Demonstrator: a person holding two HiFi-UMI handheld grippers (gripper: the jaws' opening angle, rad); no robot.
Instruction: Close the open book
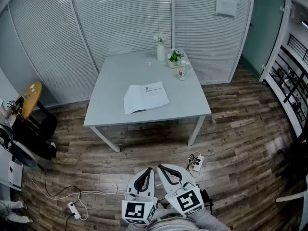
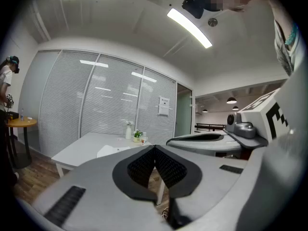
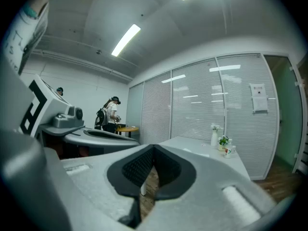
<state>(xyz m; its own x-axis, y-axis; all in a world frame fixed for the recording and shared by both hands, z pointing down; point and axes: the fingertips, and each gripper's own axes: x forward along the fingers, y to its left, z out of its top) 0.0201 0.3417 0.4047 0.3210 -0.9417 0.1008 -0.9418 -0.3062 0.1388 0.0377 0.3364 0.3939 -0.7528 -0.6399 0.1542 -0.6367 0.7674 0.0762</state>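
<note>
Head view looks down on a pale grey square surface (image 1: 115, 85) that stands on a brown wood-plank floor (image 1: 240, 138), in front of a wall of white slatted blinds (image 1: 120, 18). The open white book (image 1: 146, 97) lies flat, pages up, near the middle of the surface and toward its near edge. Along the far edge a white vase of pale flowers (image 1: 160, 51), a small green potted plant (image 1: 174, 59) and a clear bottle (image 1: 182, 71) stand close together, well apart from the book. A white power strip (image 1: 197, 162) lies on the floor by the near right leg, and a round yellow side table (image 1: 30, 97) sits off to the left. The left gripper (image 1: 151, 170) and the right gripper (image 1: 160, 167) are side by side at the bottom edge, well short of the surface and pointing toward it almost level. The left fingers (image 2: 142, 167) are pressed together and hold nothing, and so are the right fingers (image 3: 137, 165).
</note>
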